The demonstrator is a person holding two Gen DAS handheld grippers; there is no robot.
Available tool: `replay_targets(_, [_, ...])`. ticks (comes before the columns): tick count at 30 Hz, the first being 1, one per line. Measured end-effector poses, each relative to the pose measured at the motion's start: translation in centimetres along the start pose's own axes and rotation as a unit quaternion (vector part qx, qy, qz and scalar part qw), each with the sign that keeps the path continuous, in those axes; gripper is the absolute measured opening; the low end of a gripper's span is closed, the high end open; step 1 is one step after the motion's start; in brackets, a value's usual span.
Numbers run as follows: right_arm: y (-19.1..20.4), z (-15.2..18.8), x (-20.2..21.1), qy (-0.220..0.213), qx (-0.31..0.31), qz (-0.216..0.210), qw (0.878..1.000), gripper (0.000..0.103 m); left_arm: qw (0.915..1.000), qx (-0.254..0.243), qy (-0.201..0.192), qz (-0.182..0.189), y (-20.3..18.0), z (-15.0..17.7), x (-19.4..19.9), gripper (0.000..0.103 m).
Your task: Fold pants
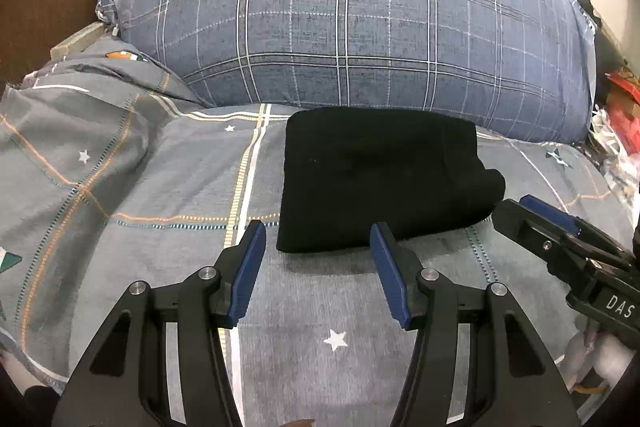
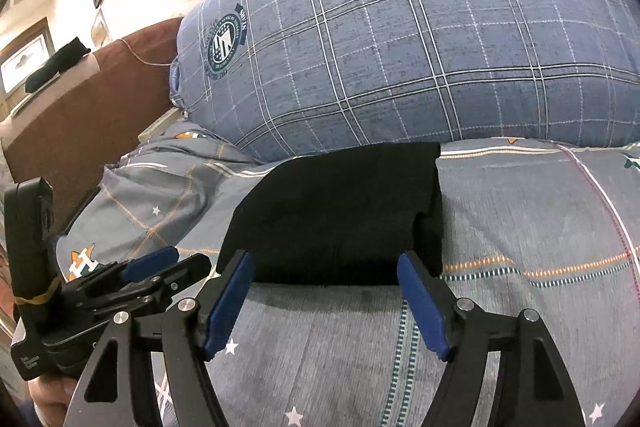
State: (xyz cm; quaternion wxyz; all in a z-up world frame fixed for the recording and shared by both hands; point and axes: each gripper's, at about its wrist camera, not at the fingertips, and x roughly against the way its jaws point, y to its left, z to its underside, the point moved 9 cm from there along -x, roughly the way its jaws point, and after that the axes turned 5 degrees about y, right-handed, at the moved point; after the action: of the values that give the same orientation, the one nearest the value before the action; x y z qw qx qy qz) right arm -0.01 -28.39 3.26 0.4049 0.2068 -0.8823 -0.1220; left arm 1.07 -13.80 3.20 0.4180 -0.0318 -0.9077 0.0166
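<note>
Black pants [image 1: 380, 179] folded on grey bedsheet [image 1: 160, 187], plaid pillow [image 1: 360, 7] behind

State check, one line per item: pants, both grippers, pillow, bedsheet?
pants: folded into a compact block, lying flat on the bedsheet, held by neither gripper
left gripper: open, empty, fingertips at the near edge of the pants
right gripper: open, empty, fingertips at the near edge of the pants
pillow: lying behind the pants
bedsheet: spread out, rumpled at the left
</note>
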Motion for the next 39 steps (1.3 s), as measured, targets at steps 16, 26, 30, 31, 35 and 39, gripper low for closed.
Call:
replay_targets(16, [-0.2,1.0,0.9,0.0,-0.007,-0.006,1.0,0.072,0.9993,-0.029,-0.018,-0.016,-1.2,0.6,1.9,0.054])
replay_targets(26, [-0.2,1.4,1.2,0.001,-0.008,-0.007,1.0,0.073,0.9963,-0.054,-0.031,-0.058,-1.4,0.7,2.4,0.054])
replay_targets(30, [0.1,1.6,1.1,0.006,-0.003,-0.008,1.0,0.073,0.997,-0.048,-0.029,-0.052,-1.2,0.8,2.4,0.054])
replay_targets(31, [0.2,1.6,1.0,0.008,-0.001,-0.008,1.0,0.073,0.9971,-0.047,-0.029,-0.052,-1.2,0.8,2.4,0.054])
replay_targets(35, [0.5,1.8,0.7,0.012,0.001,-0.008,1.0,0.073,0.9975,-0.044,-0.028,-0.048,-1.1,0.7,2.4,0.054])
replay_targets(39, [0.6,1.7,0.7,0.012,0.0,-0.008,1.0,0.073,0.9976,-0.043,-0.028,-0.047,-1.1,0.7,2.4,0.054])
